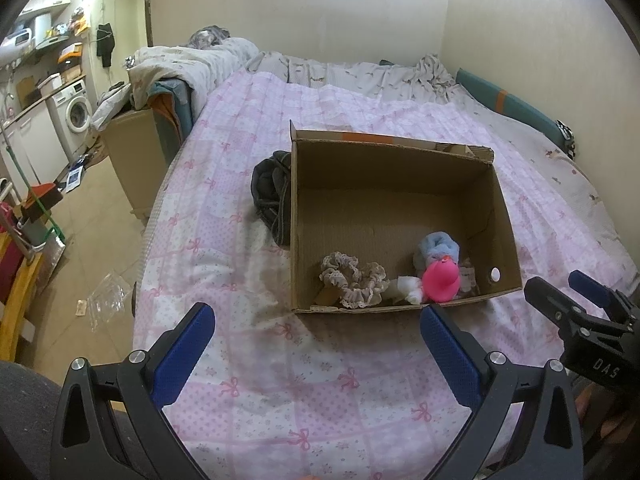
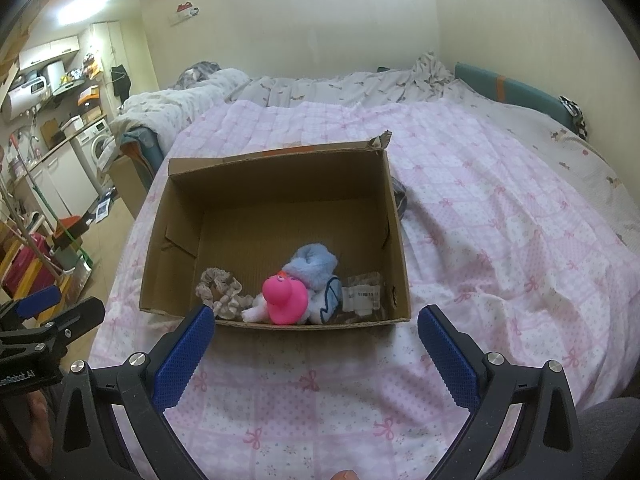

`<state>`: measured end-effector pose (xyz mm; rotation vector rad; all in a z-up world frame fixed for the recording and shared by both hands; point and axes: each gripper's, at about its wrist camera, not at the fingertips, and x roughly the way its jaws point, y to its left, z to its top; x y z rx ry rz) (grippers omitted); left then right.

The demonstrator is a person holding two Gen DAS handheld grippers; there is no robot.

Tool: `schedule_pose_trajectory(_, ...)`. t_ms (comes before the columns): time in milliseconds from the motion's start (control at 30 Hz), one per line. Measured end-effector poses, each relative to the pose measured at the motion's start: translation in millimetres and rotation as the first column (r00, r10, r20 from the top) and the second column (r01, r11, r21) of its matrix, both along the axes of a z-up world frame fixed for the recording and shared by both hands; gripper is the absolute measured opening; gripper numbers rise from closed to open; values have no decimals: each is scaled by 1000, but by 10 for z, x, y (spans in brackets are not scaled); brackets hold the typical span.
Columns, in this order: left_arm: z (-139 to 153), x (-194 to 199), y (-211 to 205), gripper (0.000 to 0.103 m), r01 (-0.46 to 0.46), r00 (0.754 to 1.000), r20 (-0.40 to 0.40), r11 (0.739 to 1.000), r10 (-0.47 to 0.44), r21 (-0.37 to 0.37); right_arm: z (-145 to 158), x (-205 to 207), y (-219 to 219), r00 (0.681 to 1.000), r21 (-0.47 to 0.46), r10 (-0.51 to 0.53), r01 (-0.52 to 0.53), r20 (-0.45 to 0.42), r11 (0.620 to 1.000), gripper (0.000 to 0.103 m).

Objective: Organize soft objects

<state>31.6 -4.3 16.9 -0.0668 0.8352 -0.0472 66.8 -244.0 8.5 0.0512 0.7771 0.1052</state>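
An open cardboard box (image 1: pixel 400 184) (image 2: pixel 280 184) sits on the pink bow-print bedspread (image 1: pixel 280 380) (image 2: pixel 480 220). Inside at its near wall lie a beige lace scrunchie (image 1: pixel 354 278) (image 2: pixel 220 290), a pink rubber duck (image 1: pixel 440 282) (image 2: pixel 286 298), a fluffy blue cloth (image 1: pixel 438 246) (image 2: pixel 314 266), a small white piece (image 1: pixel 412 288) and a clear packet (image 2: pixel 362 292). A dark grey garment (image 1: pixel 272 196) lies against the box's left outer side. My left gripper (image 1: pixel 316 328) is open and empty, just short of the box. My right gripper (image 2: pixel 316 332) (image 1: pixel 568 292) is open and empty too.
Crumpled grey bedding (image 1: pixel 340 68) lies at the head of the bed by the wall. A teal headboard pad (image 1: pixel 516 108) runs along the right. Left of the bed are a cardboard carton (image 1: pixel 136 156), a washing machine (image 1: pixel 74 114), shelves and clutter on the floor (image 1: pixel 104 300).
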Motion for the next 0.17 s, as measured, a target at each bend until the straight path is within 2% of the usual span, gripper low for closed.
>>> schedule_pose_trajectory(167,-14,1,14,102,-3,1000,-5,1000,2,-12,10,-1,-2,1000,2,-2,2,1,1000,103)
